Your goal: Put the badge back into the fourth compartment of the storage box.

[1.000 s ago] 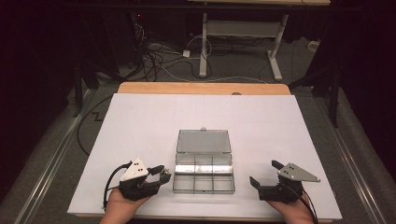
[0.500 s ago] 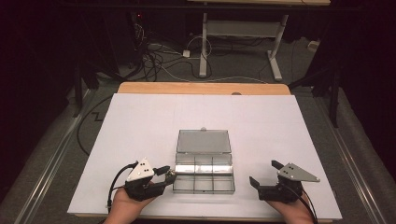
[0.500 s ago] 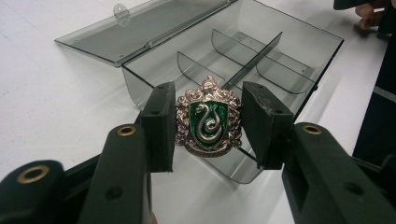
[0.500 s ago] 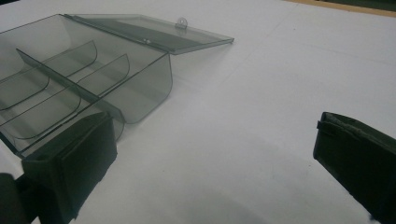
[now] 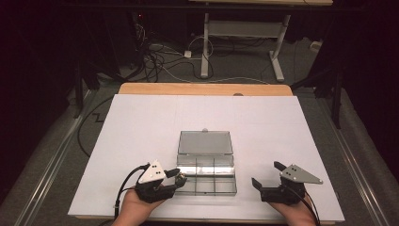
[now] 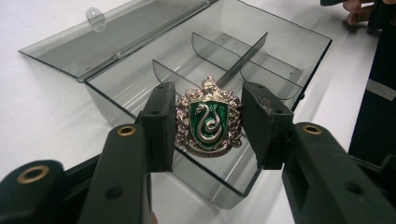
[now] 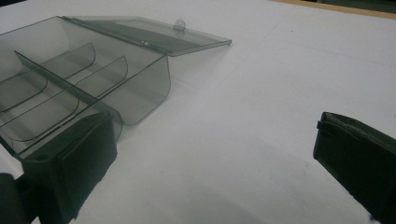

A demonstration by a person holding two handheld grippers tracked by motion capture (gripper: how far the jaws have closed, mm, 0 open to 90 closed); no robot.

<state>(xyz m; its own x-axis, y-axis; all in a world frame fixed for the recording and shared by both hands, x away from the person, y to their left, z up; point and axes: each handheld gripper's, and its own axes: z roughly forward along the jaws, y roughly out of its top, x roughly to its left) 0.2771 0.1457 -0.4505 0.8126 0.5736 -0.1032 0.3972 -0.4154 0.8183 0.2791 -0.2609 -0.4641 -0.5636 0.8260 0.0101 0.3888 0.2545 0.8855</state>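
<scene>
A clear grey compartment box [image 5: 207, 176] lies open near the table's front middle, its lid [image 5: 205, 142] flat behind it. My left gripper [image 5: 175, 176] is at the box's left front corner, shut on a silver crest badge [image 6: 208, 117] with a green shield and a snake. In the left gripper view the badge hangs over the box's [image 6: 219, 65] near corner, clamped by both pads. My right gripper [image 5: 267, 175] stands open to the right of the box with nothing between its jaws; its view has the box [image 7: 70, 84] at the left.
The white table top [image 5: 141, 127] is bare around the box, with a wooden strip [image 5: 202, 89] along its far edge. Beyond it are cables and a desk frame [image 5: 240, 42] on the floor. A person's hands hold both grippers at the front edge.
My left gripper has slid a little to the right and toward the front edge with the badge. The right gripper has not moved.
</scene>
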